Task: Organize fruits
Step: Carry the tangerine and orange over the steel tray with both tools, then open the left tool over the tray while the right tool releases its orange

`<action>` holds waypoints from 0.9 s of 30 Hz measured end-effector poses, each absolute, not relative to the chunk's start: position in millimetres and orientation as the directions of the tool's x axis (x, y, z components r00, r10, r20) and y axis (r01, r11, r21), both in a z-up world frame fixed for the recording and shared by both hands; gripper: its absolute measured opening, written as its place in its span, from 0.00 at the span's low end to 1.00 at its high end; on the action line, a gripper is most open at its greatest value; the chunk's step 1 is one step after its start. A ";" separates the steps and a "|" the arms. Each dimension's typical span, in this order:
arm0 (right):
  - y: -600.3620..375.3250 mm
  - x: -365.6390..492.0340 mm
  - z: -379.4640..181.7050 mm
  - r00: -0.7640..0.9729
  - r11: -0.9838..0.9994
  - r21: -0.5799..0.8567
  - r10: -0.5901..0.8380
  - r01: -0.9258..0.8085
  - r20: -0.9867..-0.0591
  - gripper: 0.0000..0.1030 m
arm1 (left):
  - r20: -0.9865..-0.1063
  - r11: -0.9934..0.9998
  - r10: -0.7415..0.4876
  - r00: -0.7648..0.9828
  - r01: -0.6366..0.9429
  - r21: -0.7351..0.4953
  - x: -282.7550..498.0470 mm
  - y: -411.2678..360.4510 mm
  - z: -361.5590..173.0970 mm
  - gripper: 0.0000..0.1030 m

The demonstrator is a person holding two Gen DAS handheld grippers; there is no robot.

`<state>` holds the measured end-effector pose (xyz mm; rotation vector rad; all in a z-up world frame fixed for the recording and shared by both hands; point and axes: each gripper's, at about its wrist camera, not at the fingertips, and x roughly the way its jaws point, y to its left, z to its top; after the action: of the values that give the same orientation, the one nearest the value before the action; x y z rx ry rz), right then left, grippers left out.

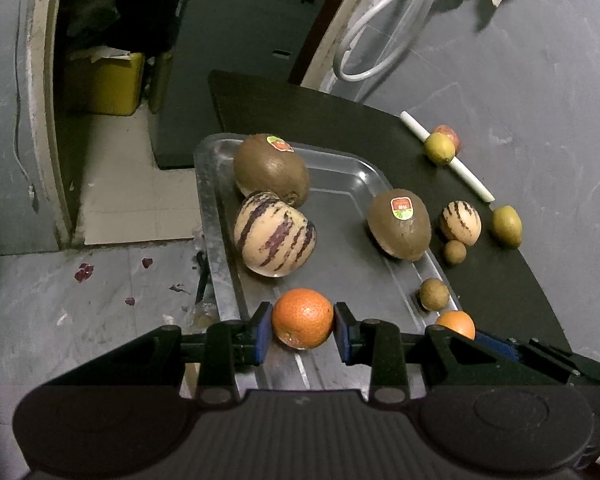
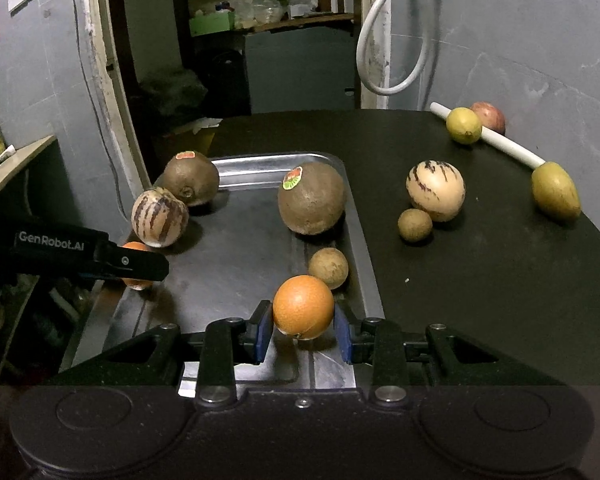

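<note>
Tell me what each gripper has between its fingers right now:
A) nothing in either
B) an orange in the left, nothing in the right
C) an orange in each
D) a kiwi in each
C: the left gripper has its blue fingers against one orange, and the right gripper grips another orange, both over the tray.

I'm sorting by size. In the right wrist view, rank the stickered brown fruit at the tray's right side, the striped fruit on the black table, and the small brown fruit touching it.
1. Stickered brown fruit.
2. Striped fruit.
3. Small brown fruit.
Camera nearness differs little among them.
</note>
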<state>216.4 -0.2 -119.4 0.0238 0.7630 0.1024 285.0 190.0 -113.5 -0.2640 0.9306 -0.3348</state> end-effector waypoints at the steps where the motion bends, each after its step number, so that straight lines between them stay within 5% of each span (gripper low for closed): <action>1: -1.0 216.5 -120.3 0.714 0.995 0.062 0.101 -0.080 -0.692 0.34 | -0.735 0.917 -0.391 0.554 0.167 -0.362 285.3 189.7 -113.9 0.34; 11: -4.5 215.5 -125.2 0.712 0.995 0.078 0.095 -0.056 -0.696 0.35 | -0.738 0.921 -0.386 0.553 0.190 -0.340 286.3 187.9 -113.2 0.34; 15: -5.7 212.4 -122.5 0.712 0.995 0.081 0.099 -0.059 -0.695 0.41 | -0.738 0.919 -0.391 0.551 0.190 -0.345 286.4 188.4 -108.5 0.42; 21: -13.2 188.9 -94.8 0.736 0.995 0.059 0.103 -0.085 -0.670 0.58 | -0.722 0.919 -0.385 0.575 0.167 -0.357 275.9 196.2 -85.3 0.58; 27: -42.5 155.5 -56.3 0.758 0.996 0.042 0.087 -0.078 -0.647 0.88 | -0.704 0.923 -0.376 0.602 0.175 -0.342 248.5 202.4 -53.4 0.96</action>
<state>155.5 -42.5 -56.3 0.0133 0.7050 0.0894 248.5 202.4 -53.4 -0.2492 0.8689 -0.3227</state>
